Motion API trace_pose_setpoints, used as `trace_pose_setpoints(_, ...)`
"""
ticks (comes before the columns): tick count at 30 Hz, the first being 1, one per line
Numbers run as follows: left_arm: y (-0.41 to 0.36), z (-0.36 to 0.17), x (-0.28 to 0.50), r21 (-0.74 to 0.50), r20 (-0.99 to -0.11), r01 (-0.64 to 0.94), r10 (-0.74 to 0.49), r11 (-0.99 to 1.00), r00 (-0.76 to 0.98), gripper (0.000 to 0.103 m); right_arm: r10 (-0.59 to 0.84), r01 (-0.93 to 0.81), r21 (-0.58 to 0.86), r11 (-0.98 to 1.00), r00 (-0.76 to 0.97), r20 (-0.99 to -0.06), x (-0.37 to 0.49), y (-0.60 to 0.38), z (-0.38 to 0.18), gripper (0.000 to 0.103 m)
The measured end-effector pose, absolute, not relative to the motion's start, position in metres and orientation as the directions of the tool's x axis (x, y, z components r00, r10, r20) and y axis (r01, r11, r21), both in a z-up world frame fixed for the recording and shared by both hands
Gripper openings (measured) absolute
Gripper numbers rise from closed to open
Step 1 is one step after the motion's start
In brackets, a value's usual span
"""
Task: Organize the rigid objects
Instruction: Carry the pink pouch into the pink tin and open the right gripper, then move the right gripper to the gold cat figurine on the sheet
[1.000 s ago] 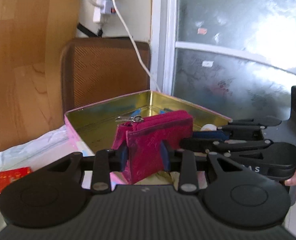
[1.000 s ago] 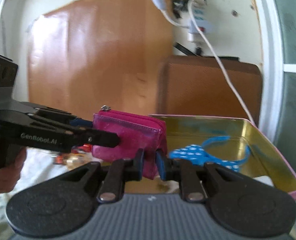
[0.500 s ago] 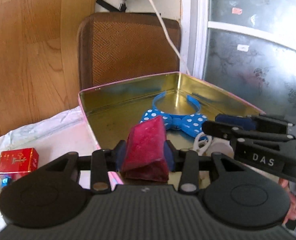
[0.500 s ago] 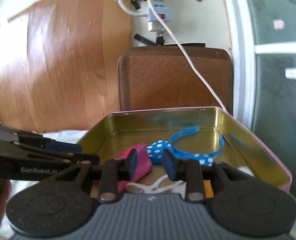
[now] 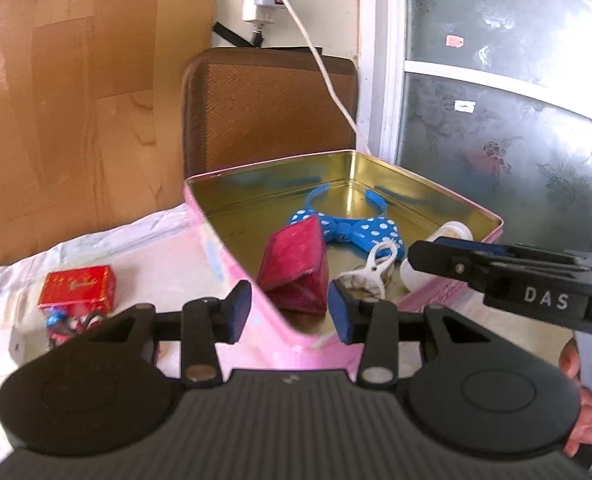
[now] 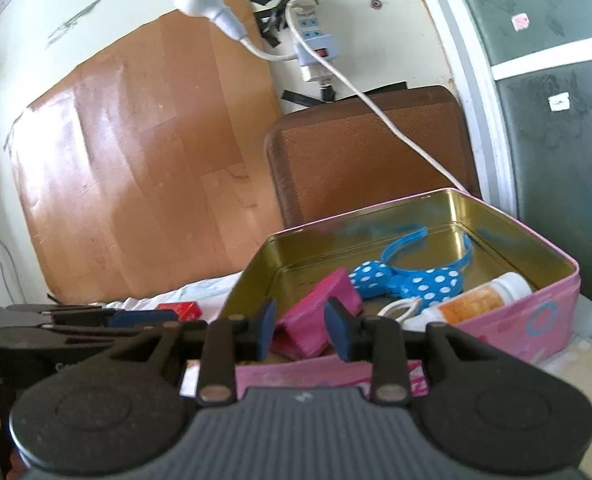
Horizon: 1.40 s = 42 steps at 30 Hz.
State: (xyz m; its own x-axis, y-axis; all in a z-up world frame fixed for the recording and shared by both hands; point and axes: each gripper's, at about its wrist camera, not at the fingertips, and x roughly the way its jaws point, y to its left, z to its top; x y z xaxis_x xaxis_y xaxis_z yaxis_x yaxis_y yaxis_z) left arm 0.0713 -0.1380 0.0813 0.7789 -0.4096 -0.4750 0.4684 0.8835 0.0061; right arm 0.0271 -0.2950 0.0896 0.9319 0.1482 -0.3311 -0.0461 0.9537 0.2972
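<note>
Lying loose in tin (image 5: 447,196) now: pouch (image 5: 294,268), both claws released.

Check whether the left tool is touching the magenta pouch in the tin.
Apart. In the left wrist view the left tool stands open at the tin's near corner; the magenta pouch lies beyond, clear of both pads.

One pink tin (image 5: 232,256) holds one magenta pouch (image 5: 294,268), one blue headband (image 5: 351,228), one white clip (image 5: 379,260), one bottle (image 6: 475,300).
</note>
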Motion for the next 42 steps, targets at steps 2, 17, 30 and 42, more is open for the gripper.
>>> trace_pose_setpoints(2, -0.13, 0.08, 0.068, 0.0, -0.476, 0.457, -0.401, 0.89, 0.782, 0.045, 0.153, -0.055, 0.283, 0.957, 0.929, -0.336, 0.023, -0.287, 0.091, 0.03)
trace_pose_setpoints(17, -0.068, 0.067, 0.059, -0.035, -0.467, 0.341, -0.317, 0.939, 0.826, 0.045, 0.191, -0.119, 0.211, 0.97, 0.912, -0.364, 0.018, -0.233, 0.101, 0.03)
trace_pose_setpoints(30, -0.014, 0.048, 0.069, -0.017, -0.473, 0.211, -0.194, 0.977, 0.86, 0.049, 0.25, -0.201, 0.161, 0.966, 0.876, -0.413, 0.03, -0.184, 0.097, 0.032)
trace_pose_setpoints(42, 0.027, 0.028, 0.091, 0.031, -0.48, 0.072, -0.048, 0.997, 0.876, 0.05, 0.299, -0.272, 0.128, 0.954, 0.826, -0.478, 0.053, -0.148, 0.082, 0.034)
